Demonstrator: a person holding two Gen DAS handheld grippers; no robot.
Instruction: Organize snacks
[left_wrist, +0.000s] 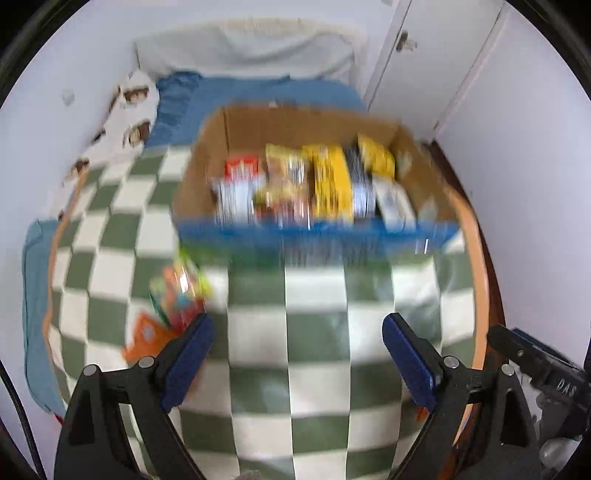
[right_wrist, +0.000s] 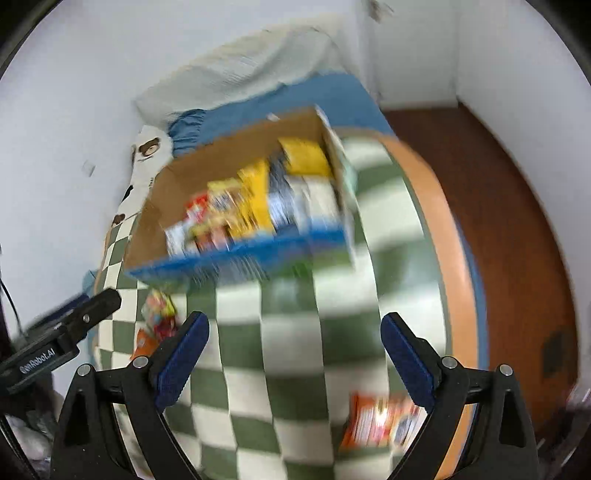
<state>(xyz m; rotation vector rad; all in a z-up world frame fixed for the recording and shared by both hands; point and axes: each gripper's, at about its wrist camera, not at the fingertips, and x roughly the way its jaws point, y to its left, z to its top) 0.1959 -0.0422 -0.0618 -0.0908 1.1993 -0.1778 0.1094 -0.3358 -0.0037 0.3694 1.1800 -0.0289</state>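
My left tool (left_wrist: 297, 354) has its two blue pads wide apart, with nothing between them. My right tool (right_wrist: 295, 352) is the same, wide apart and holding nothing.

Both tools point down at a bed with a green and white checked blanket (left_wrist: 314, 332). Right under each tool there is only blanket, so there is open room there. The blanket's orange edge (right_wrist: 454, 295) curves by on the right of my right tool, and past it is the brown floor (right_wrist: 517, 240).

Ahead of both tools sits one box (left_wrist: 295, 122), open on top, with a blue front wall. Its long side runs across in front of my left tool. Snack packs (left_wrist: 314, 184) stand in a row inside it, upright, side by side. The picture is too blurry for me to count them.

Three packs lie out on the blanket. A bright pack (left_wrist: 181, 288) and a small orange pack (left_wrist: 147, 336) lie just ahead of my left tool's left pad. One more orange pack (right_wrist: 380, 421) lies by my right tool's right pad, near the blanket's edge.
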